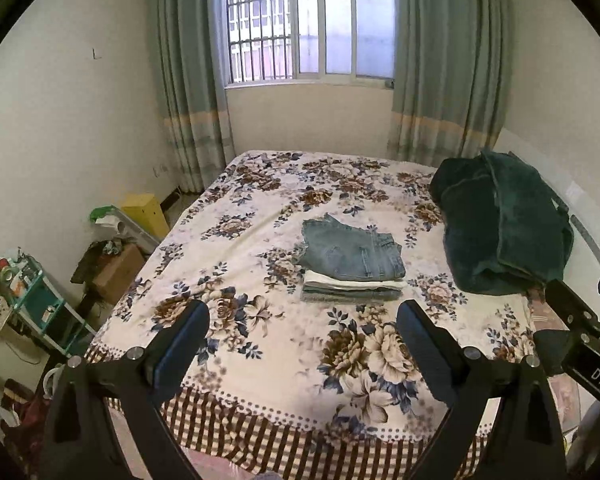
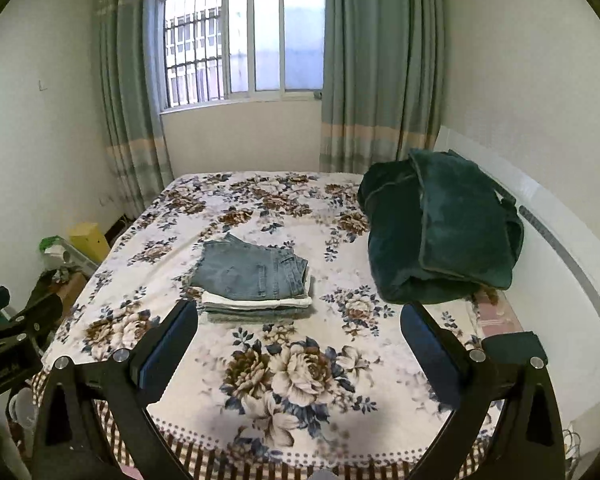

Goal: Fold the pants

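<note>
Left wrist view: your left gripper [image 1: 302, 334] has its fingers wide apart and holds nothing. Folded blue pants [image 1: 350, 252] sit on a small pile of folded clothes [image 1: 352, 290] on the flowery bed [image 1: 260, 380], at 12 o'clock. A dark green blanket [image 1: 504, 232] lies at 2 o'clock.

Right wrist view: your right gripper [image 2: 300, 334] is wide apart and empty too. The pants [image 2: 250, 270] sit at 11 o'clock, the blanket [image 2: 440, 228] at 1 o'clock.
</note>
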`<state>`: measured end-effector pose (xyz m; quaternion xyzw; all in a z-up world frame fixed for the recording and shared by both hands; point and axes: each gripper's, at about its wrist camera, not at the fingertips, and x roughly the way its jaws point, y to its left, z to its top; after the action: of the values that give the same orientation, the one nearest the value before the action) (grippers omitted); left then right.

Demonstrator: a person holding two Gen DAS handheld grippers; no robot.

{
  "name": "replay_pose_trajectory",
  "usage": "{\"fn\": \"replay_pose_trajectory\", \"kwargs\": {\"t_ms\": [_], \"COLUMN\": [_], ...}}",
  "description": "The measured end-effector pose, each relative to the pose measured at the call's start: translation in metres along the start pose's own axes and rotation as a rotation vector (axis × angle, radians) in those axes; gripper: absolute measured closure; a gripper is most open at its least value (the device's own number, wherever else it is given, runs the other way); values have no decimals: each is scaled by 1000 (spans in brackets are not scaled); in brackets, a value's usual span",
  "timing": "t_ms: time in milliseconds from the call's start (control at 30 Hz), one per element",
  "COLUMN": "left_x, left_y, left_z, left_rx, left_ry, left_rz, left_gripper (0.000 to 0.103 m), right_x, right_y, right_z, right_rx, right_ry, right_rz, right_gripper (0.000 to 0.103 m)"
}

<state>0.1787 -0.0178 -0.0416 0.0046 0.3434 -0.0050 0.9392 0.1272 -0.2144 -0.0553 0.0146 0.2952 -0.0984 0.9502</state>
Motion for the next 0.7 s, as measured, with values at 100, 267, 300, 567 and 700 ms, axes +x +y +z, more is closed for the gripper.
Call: {"fn": "replay_pose_trajectory", "kwargs": {"t_ms": [100,267,300,567,700], "left_x": [-20,-43,-47,-70,-75], "left_y": [3,5,5,10,12], "left_z": [-3,-6,-8,-12,-15], "left_rx": [2,13,20,7,0], "left_ry": [-19,-44,-51,-83,-90], "left_rz": [1,-19,-18,-32,-24], "left_gripper": [7,6,1,0,0], "right_x": [-31,-58,-64,-100,-104], "right_y": [-2,-1,-1,-2,-2], "right_z": [-2,-5,-6,-6,-3], "right_rx": [-3,-7,-2,4,2], "right_ry": [-23,-33,-34,-71,-81], "right_rz": [3,4,13,8,16], "right_gripper": [0,0,0,0,0]}}
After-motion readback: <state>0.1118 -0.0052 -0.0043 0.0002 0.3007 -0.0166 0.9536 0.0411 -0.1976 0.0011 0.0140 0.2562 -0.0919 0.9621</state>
